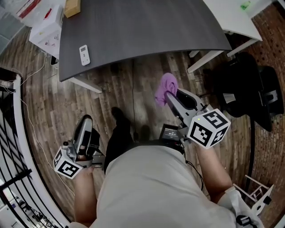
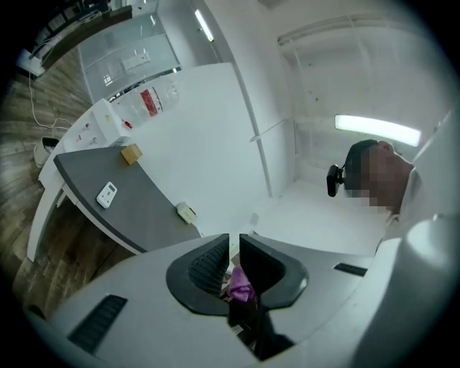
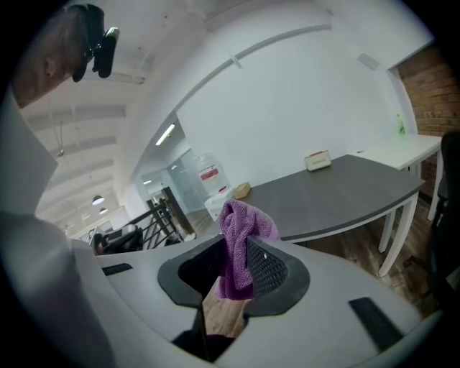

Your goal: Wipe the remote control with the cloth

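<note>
The white remote control lies on the dark grey table, near its left front edge; the left gripper view shows the remote small and far off. My right gripper hangs over the floor in front of the table, shut on a purple cloth. In the right gripper view the cloth sticks up and droops from between the jaws of the right gripper. My left gripper is low at the left beside my leg. The left gripper has its jaws almost together, and nothing is pinched between them.
A cardboard box sits at the table's far side. White cartons stand on the floor at the left and a black railing runs along the left edge. A white table and a black chair are at the right.
</note>
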The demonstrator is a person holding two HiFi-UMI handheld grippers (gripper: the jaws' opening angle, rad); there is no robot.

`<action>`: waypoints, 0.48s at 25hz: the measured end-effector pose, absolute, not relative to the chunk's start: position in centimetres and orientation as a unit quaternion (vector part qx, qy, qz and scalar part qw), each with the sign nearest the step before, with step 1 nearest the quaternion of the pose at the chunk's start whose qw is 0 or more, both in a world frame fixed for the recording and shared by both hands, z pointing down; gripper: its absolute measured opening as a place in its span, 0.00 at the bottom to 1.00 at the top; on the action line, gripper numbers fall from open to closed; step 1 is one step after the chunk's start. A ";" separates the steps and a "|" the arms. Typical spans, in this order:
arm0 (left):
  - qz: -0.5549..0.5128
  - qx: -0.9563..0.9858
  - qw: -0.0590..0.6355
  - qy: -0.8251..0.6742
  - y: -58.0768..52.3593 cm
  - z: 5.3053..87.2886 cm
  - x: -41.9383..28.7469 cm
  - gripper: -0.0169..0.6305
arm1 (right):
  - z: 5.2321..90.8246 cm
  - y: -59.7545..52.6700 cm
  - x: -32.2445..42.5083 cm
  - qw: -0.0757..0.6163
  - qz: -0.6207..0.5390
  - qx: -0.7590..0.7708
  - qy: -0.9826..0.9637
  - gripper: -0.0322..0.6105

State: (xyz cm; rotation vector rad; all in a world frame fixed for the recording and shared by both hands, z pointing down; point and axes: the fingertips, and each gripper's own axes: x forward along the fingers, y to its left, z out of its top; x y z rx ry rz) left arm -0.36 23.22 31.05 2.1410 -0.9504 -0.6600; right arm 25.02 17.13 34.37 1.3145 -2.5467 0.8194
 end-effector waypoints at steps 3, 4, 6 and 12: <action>-0.253 0.826 0.336 -0.374 24.8 30.4 -0.5 0.09 | 33.4 18.7 24.7 0.061 0.288 0.430 -0.853 0.21; -0.253 0.828 0.334 -0.372 25.1 30.2 -0.5 0.09 | 33.1 19.0 24.5 0.058 0.287 0.429 -0.854 0.21; -0.256 0.833 0.332 -0.359 25.3 29.7 -0.6 0.09 | 32.4 19.3 24.2 0.051 0.282 0.431 -0.856 0.21; -0.252 0.844 0.339 -0.332 25.1 28.8 -1.1 0.09 | 31.0 18.8 22.9 0.023 0.295 0.445 -0.845 0.21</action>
